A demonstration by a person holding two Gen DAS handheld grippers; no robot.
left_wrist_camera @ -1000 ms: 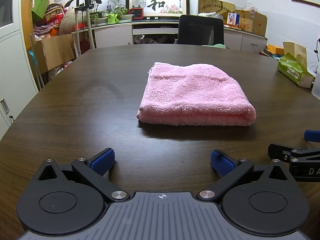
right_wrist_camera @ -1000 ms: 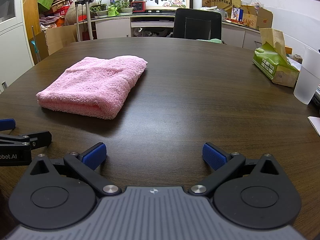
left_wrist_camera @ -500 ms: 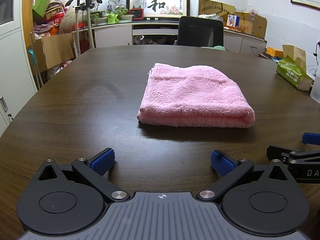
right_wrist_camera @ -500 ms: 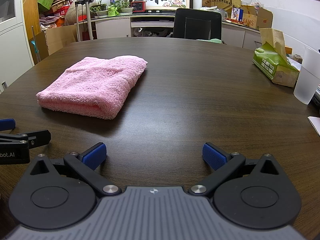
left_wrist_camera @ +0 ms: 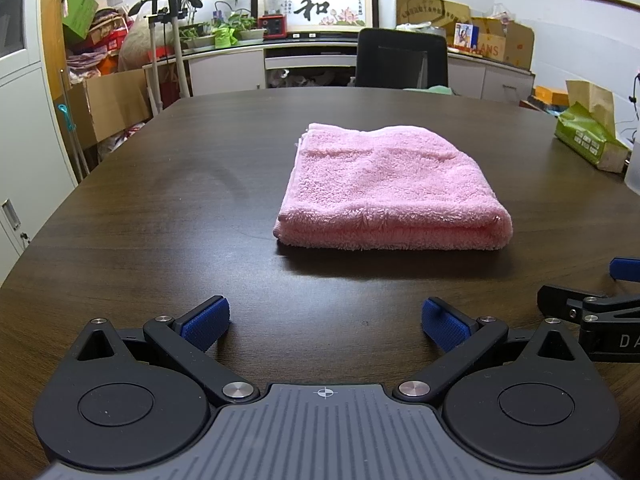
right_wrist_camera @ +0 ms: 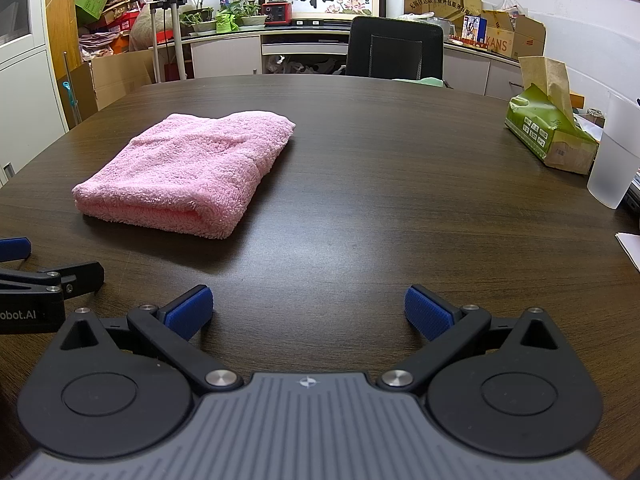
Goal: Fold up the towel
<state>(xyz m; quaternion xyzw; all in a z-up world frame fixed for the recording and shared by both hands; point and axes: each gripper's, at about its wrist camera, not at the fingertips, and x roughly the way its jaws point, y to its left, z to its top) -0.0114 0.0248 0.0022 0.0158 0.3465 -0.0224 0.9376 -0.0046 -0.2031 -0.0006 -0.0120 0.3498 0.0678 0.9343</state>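
Note:
A pink towel point(left_wrist_camera: 388, 188) lies folded into a thick rectangle on the dark wooden table point(left_wrist_camera: 160, 208). It also shows in the right wrist view point(right_wrist_camera: 192, 176), left of centre. My left gripper point(left_wrist_camera: 326, 322) is open and empty, low over the table in front of the towel's near folded edge. My right gripper point(right_wrist_camera: 308, 312) is open and empty, to the right of the towel and short of it. Each gripper shows at the edge of the other's view.
A green tissue box point(right_wrist_camera: 548, 132) and a frosted plastic cup point(right_wrist_camera: 614, 160) stand at the table's right side. White paper point(right_wrist_camera: 630, 240) lies at the right edge. A black office chair point(right_wrist_camera: 394, 52) stands behind the far edge. Cabinets and boxes line the walls.
The left wrist view has shifted slightly, so the towel sits a little lower and closer. The right gripper has hardly moved. The towel lies unchanged and both grippers stay open.

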